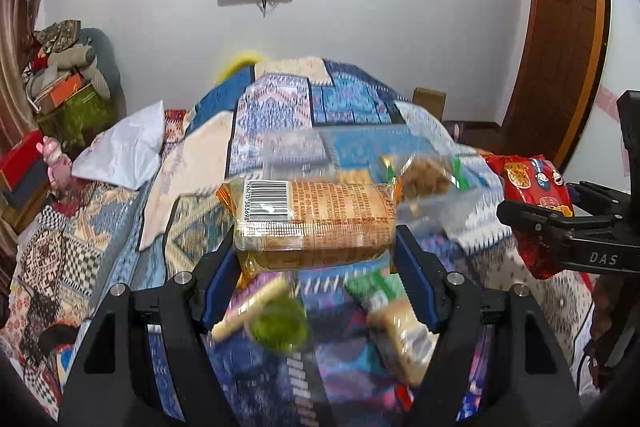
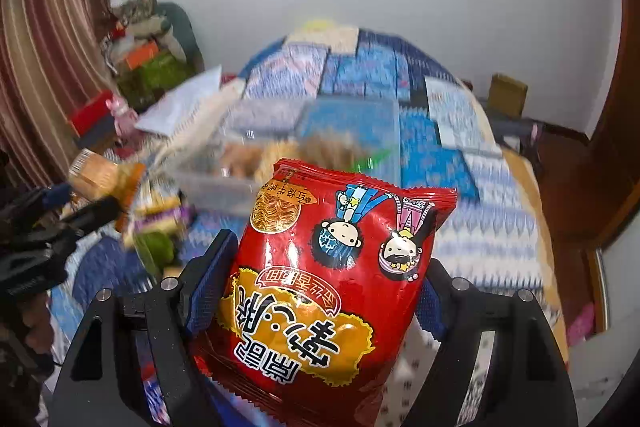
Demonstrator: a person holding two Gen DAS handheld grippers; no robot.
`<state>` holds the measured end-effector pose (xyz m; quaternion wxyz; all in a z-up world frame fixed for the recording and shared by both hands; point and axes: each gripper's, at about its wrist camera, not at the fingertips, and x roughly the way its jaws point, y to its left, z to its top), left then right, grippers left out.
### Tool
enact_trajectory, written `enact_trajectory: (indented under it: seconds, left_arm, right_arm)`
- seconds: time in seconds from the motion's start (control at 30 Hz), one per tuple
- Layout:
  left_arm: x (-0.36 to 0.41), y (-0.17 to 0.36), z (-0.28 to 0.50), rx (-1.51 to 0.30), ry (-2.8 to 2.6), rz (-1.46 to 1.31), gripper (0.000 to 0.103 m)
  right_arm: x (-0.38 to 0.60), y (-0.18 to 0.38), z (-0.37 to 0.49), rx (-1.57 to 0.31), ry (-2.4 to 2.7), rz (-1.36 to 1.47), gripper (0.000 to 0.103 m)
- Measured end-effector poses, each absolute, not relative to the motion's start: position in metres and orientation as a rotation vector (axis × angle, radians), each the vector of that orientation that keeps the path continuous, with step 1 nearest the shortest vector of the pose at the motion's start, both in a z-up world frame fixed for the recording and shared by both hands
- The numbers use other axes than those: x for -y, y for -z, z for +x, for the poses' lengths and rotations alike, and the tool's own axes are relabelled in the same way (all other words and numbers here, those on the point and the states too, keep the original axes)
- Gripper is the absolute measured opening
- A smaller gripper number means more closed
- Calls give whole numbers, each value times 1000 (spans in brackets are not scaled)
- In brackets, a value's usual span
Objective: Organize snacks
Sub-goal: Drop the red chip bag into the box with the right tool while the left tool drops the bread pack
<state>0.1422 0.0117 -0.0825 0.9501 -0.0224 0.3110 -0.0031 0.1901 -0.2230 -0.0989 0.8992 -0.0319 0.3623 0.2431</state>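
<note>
Left gripper clamped on orange cracker pack, barcode end facing left, pack held above patterned quilt. Right gripper clamped on red noodle-snack bag, print upside down, bag lifted off bed. Clear plastic bin ahead of both on quilt, few snacks inside. Loose snacks blurred on quilt below left gripper: green packet, beige bar. White pillow at left.
</note>
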Motion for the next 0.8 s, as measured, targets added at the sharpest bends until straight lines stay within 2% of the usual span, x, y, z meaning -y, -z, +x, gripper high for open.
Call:
enact_trajectory:
  seconds: [0.27, 0.8]
  left_arm:
    - [-18, 75, 180, -621, 2, -44, 73]
    - [-18, 122, 265, -801, 54, -15, 73]
  right_arm:
    - [195, 80, 223, -685, -537, -37, 77]
    - [148, 101, 288, -755, -549, -75, 77]
